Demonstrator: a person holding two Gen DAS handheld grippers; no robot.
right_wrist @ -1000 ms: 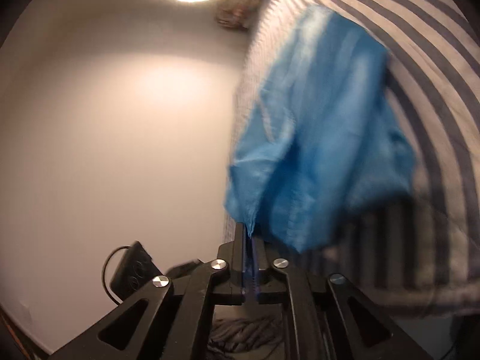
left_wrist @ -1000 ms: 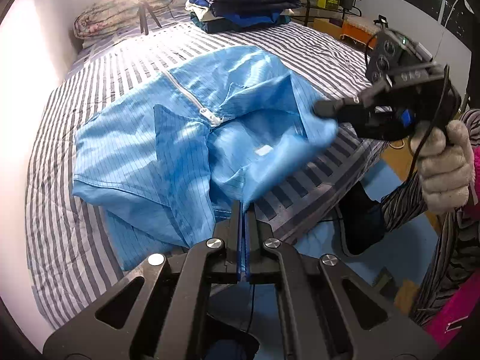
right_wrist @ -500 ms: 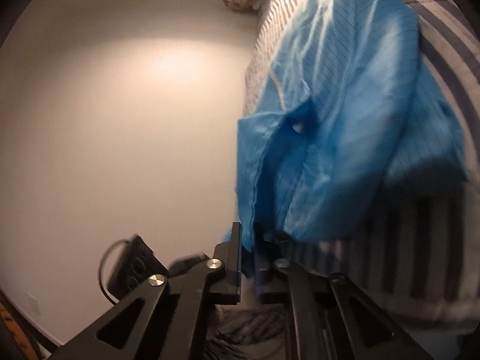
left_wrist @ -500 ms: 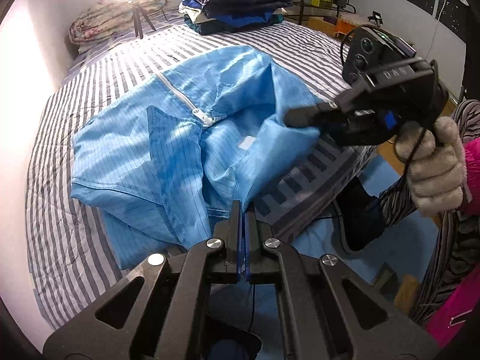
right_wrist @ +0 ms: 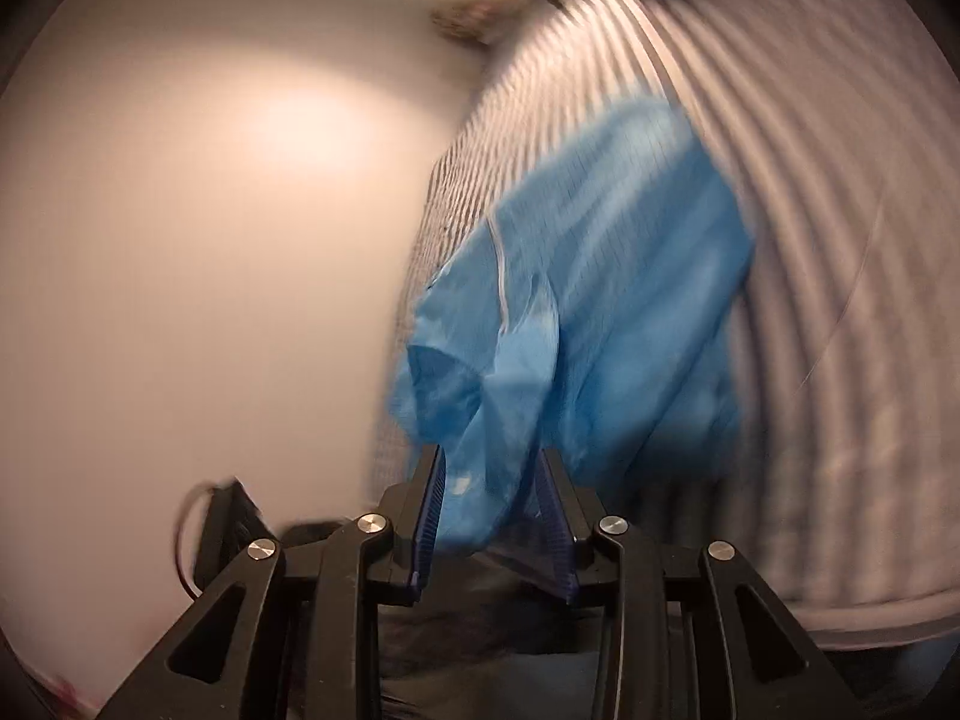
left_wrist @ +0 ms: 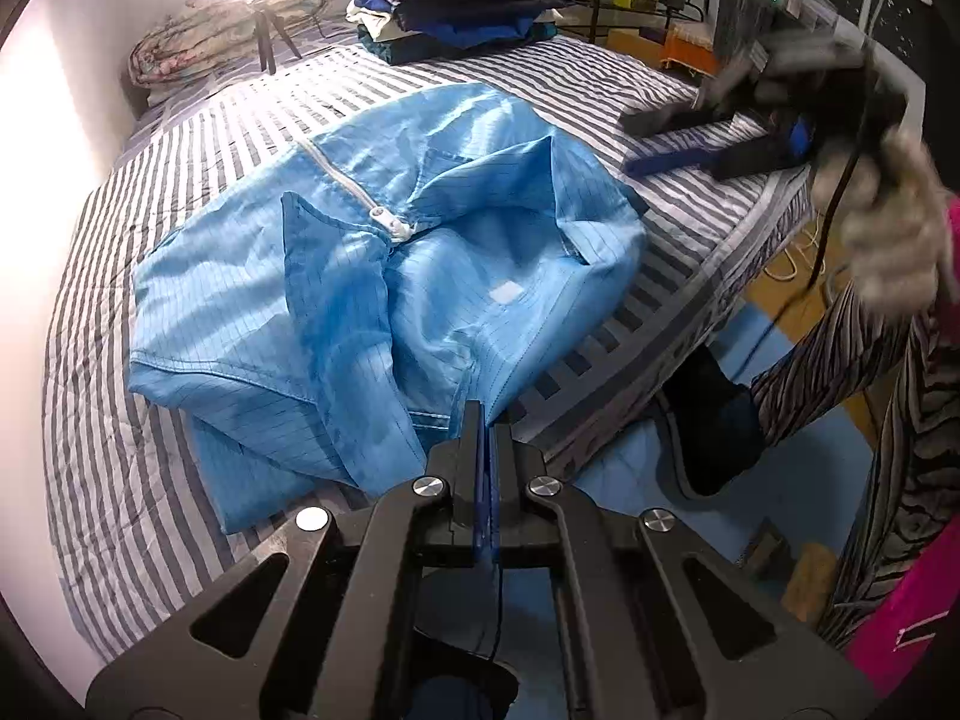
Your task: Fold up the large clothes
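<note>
The left claw (left_wrist: pixel 486 420) is pinched tight on a near hem of the blue zip-front jacket (left_wrist: pixel 384 276), its two fingers pressed together with only a sliver of cloth between them. The right claw (right_wrist: pixel 493 483) stands wide apart with nothing gripped; blurred blue fabric shows in the gap between its fingers, but whether it touches them cannot be told. In the left wrist view that right claw (left_wrist: pixel 630 144) hovers over the far right part of the bed, apart from the jacket, held by a gloved hand (left_wrist: pixel 888 228). The jacket lies crumpled in the middle of the striped bed (left_wrist: pixel 108 432), white zipper (left_wrist: pixel 354 192) running toward the far left. A stack of folded clothes (left_wrist: pixel 456 6) sits at the far end, with a flowered pillow (left_wrist: pixel 222 30) to its left.
</note>
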